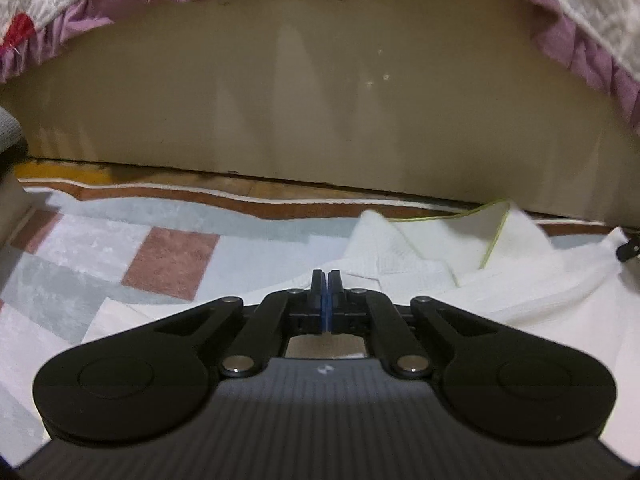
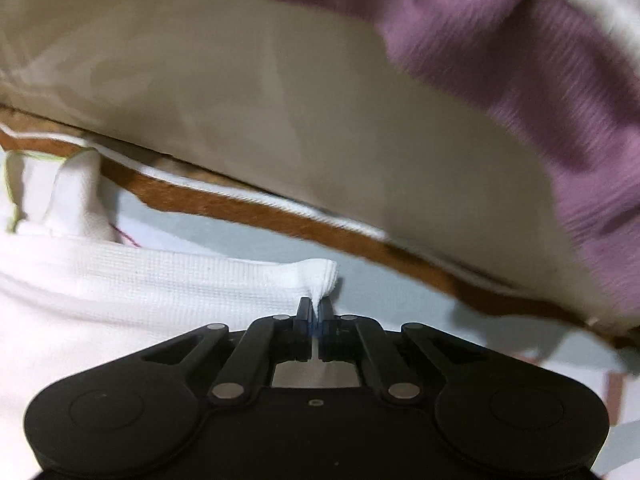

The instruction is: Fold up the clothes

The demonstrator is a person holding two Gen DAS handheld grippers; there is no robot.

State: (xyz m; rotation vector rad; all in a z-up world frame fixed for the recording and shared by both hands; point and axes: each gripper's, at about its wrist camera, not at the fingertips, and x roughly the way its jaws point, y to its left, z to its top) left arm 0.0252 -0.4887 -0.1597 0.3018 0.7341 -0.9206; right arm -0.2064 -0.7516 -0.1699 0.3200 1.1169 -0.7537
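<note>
Pinching white shirt [image 2: 120, 292] hem at frame centre: right tongs [image 2: 316, 312]. Left tongs [image 1: 325, 288] closed, empty, over rug [image 1: 120, 248].

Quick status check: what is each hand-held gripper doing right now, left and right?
Left hand-held gripper: closed, nothing visibly between its fingers.
Right hand-held gripper: closed on a corner of the white garment.

The garment [image 2: 152, 288] was white ribbed knit cloth, matt and soft. The right tool [image 2: 316, 312] was matt black plastic with dull metal rivets, the left tool [image 1: 326, 280] likewise, with blue pads. The rug [image 1: 172, 256] looked low-piled and faintly sheeny. The frill [image 2: 500, 72] was mauve cloth.
</note>
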